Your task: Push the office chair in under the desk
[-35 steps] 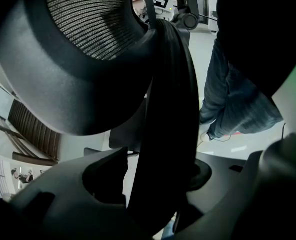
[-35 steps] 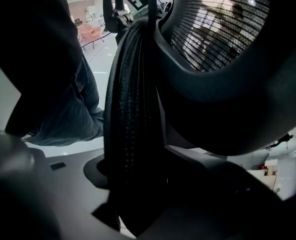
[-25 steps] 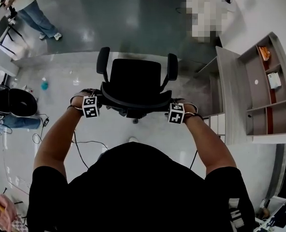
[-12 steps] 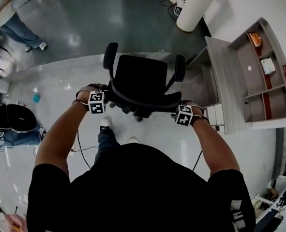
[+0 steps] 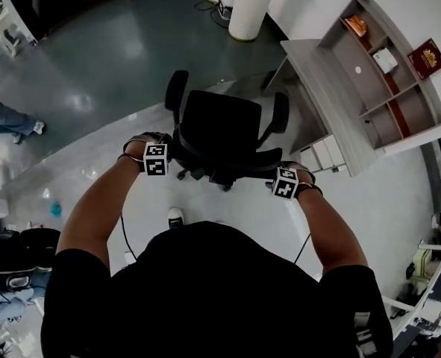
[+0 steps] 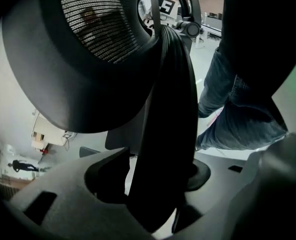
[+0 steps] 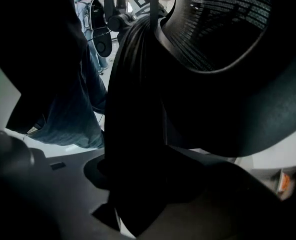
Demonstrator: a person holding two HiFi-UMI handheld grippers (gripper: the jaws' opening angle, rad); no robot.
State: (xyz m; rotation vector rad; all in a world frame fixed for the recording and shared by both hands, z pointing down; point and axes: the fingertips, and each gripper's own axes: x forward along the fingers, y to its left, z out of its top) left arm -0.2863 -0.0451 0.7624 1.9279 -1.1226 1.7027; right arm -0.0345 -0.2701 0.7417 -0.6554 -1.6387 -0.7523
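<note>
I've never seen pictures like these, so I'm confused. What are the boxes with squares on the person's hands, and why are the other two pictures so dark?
The boxes belong to pinching tools called grippers, one in each hand. The wide picture comes from a camera on the person's head, looking down. The left gripper and right gripper each pinch the back of the black office chair. The desk stands ahead, to the right. The dark pictures come from cameras on the grippers, so close that the chair fills them.
</note>
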